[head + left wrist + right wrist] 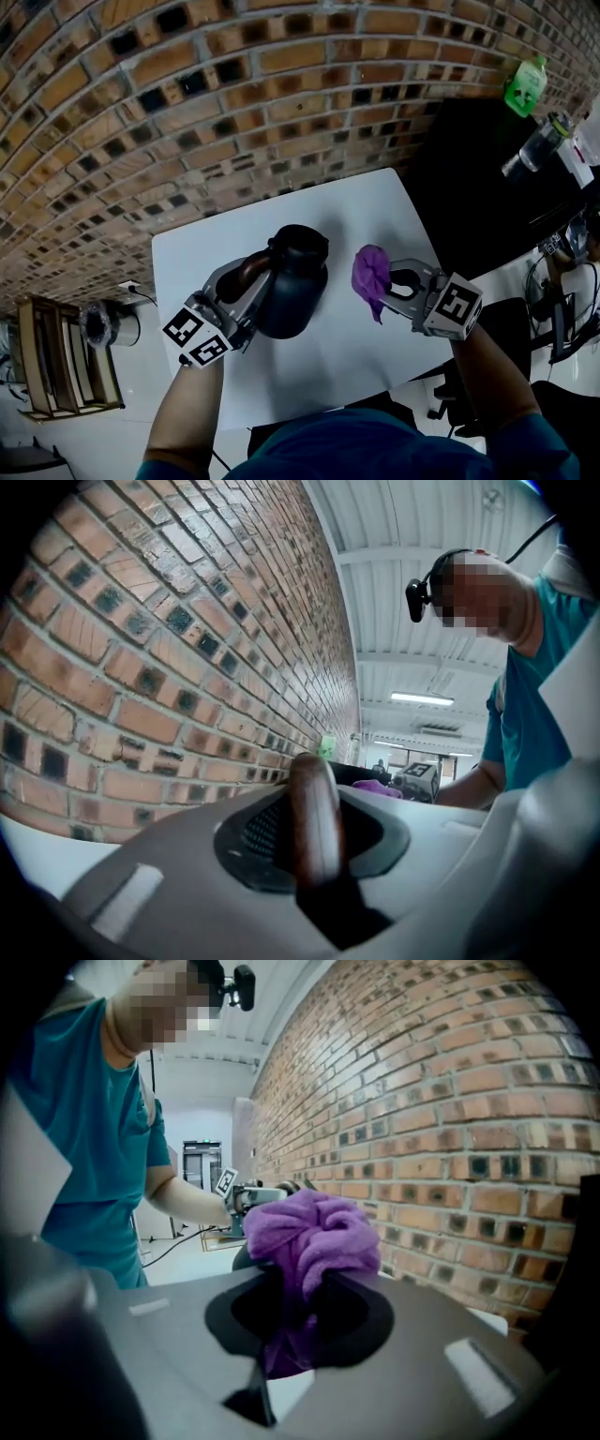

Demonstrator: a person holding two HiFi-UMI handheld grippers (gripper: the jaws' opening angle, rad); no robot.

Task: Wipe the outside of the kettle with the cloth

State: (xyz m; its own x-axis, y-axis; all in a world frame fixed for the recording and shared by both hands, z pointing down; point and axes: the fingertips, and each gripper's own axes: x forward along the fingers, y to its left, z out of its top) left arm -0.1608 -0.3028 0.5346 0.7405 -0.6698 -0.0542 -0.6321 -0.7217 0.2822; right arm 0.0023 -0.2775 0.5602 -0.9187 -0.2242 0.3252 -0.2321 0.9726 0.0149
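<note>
My left fingers (169, 855) are clamped on the brown handle (314, 822) of the dark kettle (295, 295). My right fingers (450, 1335) pinch the bunched purple cloth (314, 1237) just beside it. The kettle is over the middle of the bench (375, 211); I cannot tell if it rests there. My worry is that pressing the cloth sideways could swivel the kettle on that rounded handle, or drag the cloth from its pinch.

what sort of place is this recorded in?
Probably a lab or workshop, not a kitchen: white table beside a brick wall, ceiling strip light, dark bench with a green bottle.
</note>
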